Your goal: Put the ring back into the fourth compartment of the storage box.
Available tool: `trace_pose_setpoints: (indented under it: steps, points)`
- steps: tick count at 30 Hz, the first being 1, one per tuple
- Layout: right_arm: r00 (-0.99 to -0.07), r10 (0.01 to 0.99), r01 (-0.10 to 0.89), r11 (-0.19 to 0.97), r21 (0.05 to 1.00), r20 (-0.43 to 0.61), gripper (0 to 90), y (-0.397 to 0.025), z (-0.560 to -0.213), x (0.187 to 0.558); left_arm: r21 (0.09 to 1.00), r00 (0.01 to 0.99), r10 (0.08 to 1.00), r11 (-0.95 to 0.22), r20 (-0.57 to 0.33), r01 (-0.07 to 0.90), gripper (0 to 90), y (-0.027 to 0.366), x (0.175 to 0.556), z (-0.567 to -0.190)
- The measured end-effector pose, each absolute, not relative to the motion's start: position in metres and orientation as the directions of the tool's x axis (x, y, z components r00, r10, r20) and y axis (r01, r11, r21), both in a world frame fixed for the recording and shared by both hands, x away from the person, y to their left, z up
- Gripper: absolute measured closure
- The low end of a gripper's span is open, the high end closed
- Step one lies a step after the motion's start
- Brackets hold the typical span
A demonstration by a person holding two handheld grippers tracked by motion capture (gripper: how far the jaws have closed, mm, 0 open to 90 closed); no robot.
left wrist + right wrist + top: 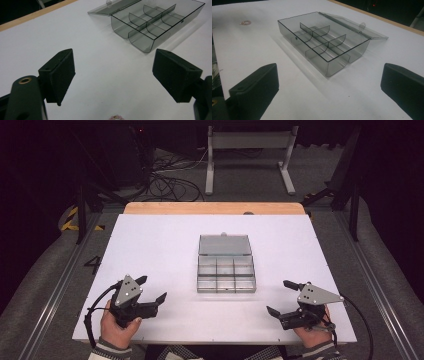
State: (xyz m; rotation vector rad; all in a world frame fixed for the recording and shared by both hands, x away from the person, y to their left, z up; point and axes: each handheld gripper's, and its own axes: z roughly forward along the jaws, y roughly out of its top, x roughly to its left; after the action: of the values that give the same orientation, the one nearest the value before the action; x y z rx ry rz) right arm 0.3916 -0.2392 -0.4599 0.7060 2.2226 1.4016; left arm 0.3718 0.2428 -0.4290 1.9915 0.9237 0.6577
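Note:
A clear grey compartment box (226, 290) lies at the middle of the white table, its lid (224, 245) folded back flat on the far side and its compartments empty. My left gripper (152, 287) rests near the front left of the table, open, pointing toward the box. My right gripper (279, 296) sits at the front right, also open. In the left gripper view the box (140, 42) lies ahead to the right of the open gripper (117, 75), and a small pinkish ring (116, 117) lies on the table just below. In the right gripper view the box (337, 66) is ahead of the open gripper (329, 92), and the ring (245, 22) is beyond it.
The white board (165, 240) has bare room on every side of the box. A wooden strip (215, 208) runs along its far edge. Behind it on the floor stand a white metal frame (248, 150) and loose cables (170, 185).

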Motion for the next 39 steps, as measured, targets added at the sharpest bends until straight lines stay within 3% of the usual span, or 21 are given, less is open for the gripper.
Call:
trace_pose_setpoints:
  steps: [19,29,39]
  points:
    - [-0.786,0.614,0.200,0.362,0.911,-0.071,2.2,-0.239,-0.460,0.392,0.835,0.600,0.793,-0.396,0.102,0.382,18.4,0.238,0.389,-0.422]
    - [-0.788,0.612,0.202,0.365,0.909,-0.071,2.5,-0.239,-0.460,0.392,0.785,0.639,0.769,-0.404,0.013,0.470,22.5,0.239,0.394,-0.418]
    - [-0.790,0.610,0.203,0.365,0.909,-0.069,2.6,-0.238,-0.461,0.392,0.738,0.648,0.759,-0.473,0.064,0.481,25.0,0.236,0.394,-0.419]
